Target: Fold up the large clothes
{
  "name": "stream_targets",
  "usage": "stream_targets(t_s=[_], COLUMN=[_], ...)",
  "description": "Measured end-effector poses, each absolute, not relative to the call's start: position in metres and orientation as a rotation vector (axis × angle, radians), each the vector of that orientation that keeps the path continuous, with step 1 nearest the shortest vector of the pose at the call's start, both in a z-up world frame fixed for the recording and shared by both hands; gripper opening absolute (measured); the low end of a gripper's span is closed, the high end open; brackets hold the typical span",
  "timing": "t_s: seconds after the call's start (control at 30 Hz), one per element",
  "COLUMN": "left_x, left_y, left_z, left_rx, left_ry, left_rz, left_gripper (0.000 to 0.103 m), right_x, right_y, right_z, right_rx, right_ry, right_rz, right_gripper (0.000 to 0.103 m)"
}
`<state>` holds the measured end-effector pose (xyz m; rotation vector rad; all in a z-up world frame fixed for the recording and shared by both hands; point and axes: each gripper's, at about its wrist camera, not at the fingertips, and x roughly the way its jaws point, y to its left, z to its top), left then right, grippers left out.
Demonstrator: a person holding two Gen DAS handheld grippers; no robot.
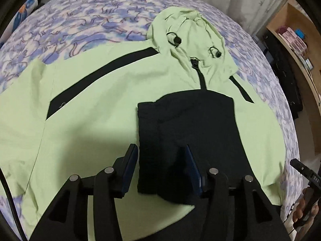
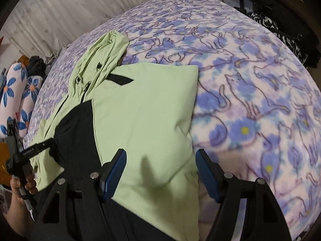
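- A bed (image 1: 84,20) carries everything; a fleece blanket (image 2: 250,92) printed with purple-blue cats and flowers covers its top.
- A light green hooded jacket (image 1: 104,92) with black stripes lies flat on the blanket, hood (image 1: 190,30) toward the far edge by the pale curtain.
- Its black sleeve panel (image 1: 186,136) is folded over the chest.
- Floral pillows (image 2: 18,92) sit at the bed's left end in the right wrist view.

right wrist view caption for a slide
Open right tool over a folded light-green jacket on a floral blanket.
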<state>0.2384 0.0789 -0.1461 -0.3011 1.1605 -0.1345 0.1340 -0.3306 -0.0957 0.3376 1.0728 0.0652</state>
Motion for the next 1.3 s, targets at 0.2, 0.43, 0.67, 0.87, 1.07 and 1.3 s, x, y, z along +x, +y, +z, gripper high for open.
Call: stream_targets(t_s=[0.2,0.43,0.67,0.87,1.07,1.3], left_x=[0.268,0.272,0.274,0.272,0.253,0.214], left_y=[0.077,0.076,0.09,0.085,0.066,0.078], left_z=[-0.171,-0.13,-0.147,-0.161,-0.156,-0.098], left_rx=[-0.34,-0.27,-0.234,-0.205,-0.009,0.024], left_ry=[1.228,1.023,1.061,1.07,1.097,0.943], left_rz=[-0.166,-0.088,-0.035,-0.027,-0.002,0.034], left_gripper=[0.046,0.016,0.017,0.017,0.028,0.029], right_x=[0.164,0.194,0.228,0.248,0.235,0.169], right_y=[-0.362,-0.386,-0.379,-0.362,-0.37,-0.343], right_z=[-0.122,-0.136,-0.154,-0.158,-0.138,-0.104], right_rx=[0.531,0.587,0.528,0.268,0.338,0.333], right_ry=[1.067,1.037,1.054,1.097,1.12,1.066], right_rz=[0.076,0.038,0.025,-0.123,-0.145,-0.078], right_gripper=[0.072,0.072,0.064,0.002,0.008,0.011])
